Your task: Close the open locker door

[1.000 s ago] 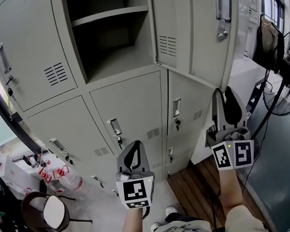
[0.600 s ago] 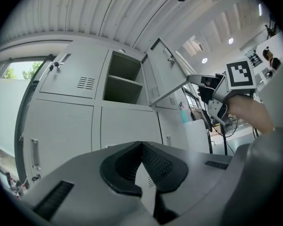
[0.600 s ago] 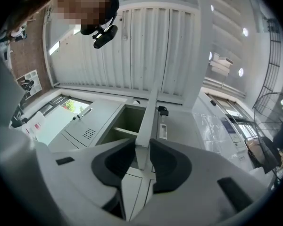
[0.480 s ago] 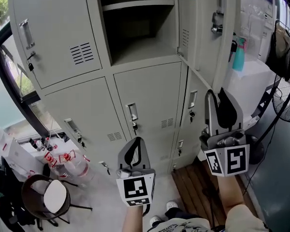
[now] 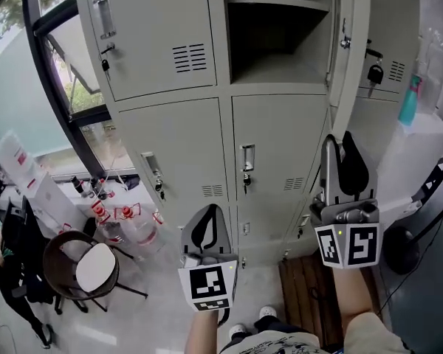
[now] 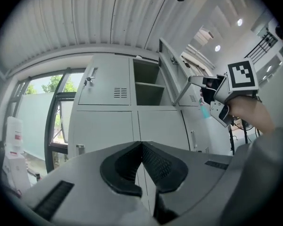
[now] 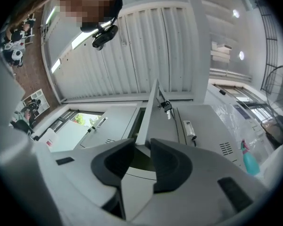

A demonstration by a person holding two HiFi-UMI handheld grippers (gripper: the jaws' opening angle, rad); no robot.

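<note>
While its jaws ease apart, the right hand-held gripper [image 7: 142, 141] straddles the lower free corner of the open locker door [image 5: 353, 68]. The door's thin edge stands in the gap, and I cannot tell whether the pads press on it. The left hand-held gripper [image 6: 142, 144] hangs low and well apart from the lockers, its jaws closed tip to tip on nothing.

The door juts out from the right side of the open compartment [image 5: 277, 46] in the top row, almost edge-on in the head view. A shelf [image 5: 277, 3] shows inside the compartment.

It looks like painted sheet steel, so it is probably light, stiff and free on its hinges. The smooth paint would give a pinch little hold. A flat push on the outer face near the free edge, far from the hinge, should swing it home. A pinch on the edge would have to let go before the door meets the frame.

A second ago the head view showed the door's broad face, with the right hand-held gripper's tips below its bottom edge. Now the tips are at the corner. The view has swung left, bringing in the window [image 5: 40, 87] and a round chair [image 5: 96, 268]. The left hand-held gripper has kept its place, still closed.
</note>
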